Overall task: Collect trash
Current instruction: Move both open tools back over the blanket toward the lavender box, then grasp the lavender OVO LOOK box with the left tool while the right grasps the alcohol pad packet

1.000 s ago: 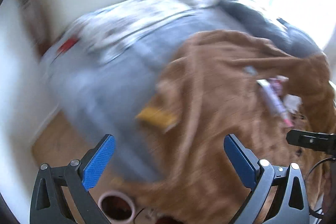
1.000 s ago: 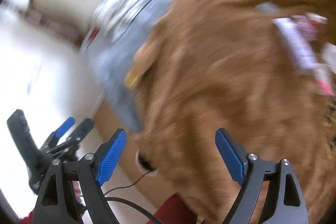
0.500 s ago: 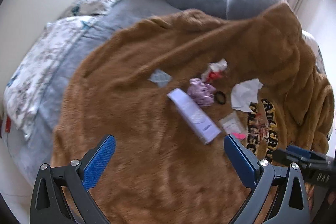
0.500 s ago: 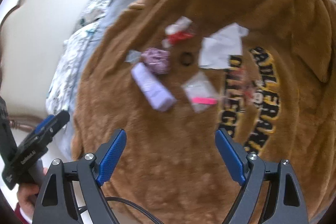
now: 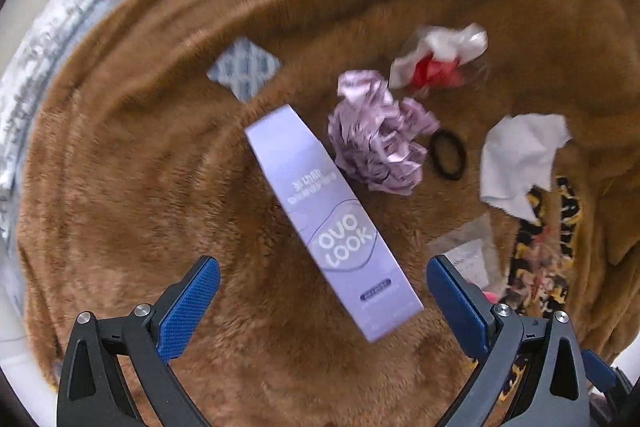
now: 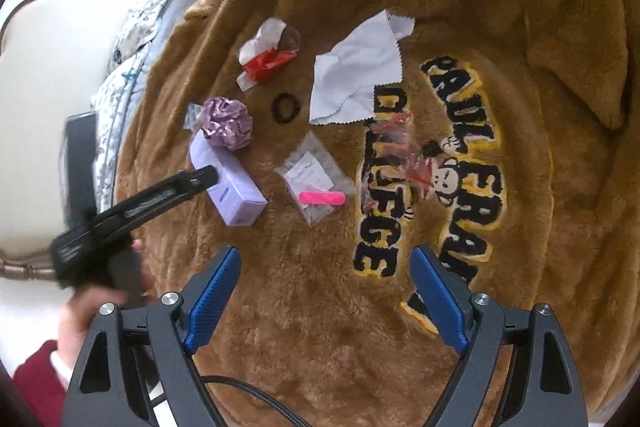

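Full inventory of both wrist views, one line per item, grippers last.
Box: 1, lilac, on the blanket, between the left gripper's fingers.
Crumpled wrapper: 1, lilac, beside the box's far end.
Blister pack: 1, blue-grey, beyond the box.
Red-and-white wrapper: 1, beyond the hair tie.
Hair tie: 1, black.
Cloth: 1, white, zigzag-edged, above the lettering.
Clear bag: 1, pink stick inside.
Clear red-printed wrapper: 1, on the lettering.
Blanket: 1, brown, fleecy, over the bed.
Bedding: grey, patterned.
Left gripper: open, empty.
Right gripper: open, empty.
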Action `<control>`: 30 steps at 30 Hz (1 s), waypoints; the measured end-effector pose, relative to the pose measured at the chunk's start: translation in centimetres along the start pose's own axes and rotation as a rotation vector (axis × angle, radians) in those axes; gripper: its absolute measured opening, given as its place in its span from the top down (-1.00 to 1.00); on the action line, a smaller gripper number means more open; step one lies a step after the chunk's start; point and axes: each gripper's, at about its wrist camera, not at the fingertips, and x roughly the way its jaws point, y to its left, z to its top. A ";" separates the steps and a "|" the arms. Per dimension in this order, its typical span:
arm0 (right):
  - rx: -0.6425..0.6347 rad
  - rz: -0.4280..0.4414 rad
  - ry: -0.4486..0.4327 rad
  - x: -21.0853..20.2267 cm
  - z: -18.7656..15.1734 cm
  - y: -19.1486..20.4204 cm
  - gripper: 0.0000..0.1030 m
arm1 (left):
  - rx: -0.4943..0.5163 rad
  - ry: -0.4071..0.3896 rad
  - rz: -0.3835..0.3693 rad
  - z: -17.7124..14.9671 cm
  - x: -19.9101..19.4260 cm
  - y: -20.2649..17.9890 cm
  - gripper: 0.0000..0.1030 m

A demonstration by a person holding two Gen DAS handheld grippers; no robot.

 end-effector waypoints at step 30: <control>-0.034 -0.100 0.160 12.2 6.3 1.8 -0.66 | 0.058 0.135 0.039 3.3 8.7 -2.1 -1.00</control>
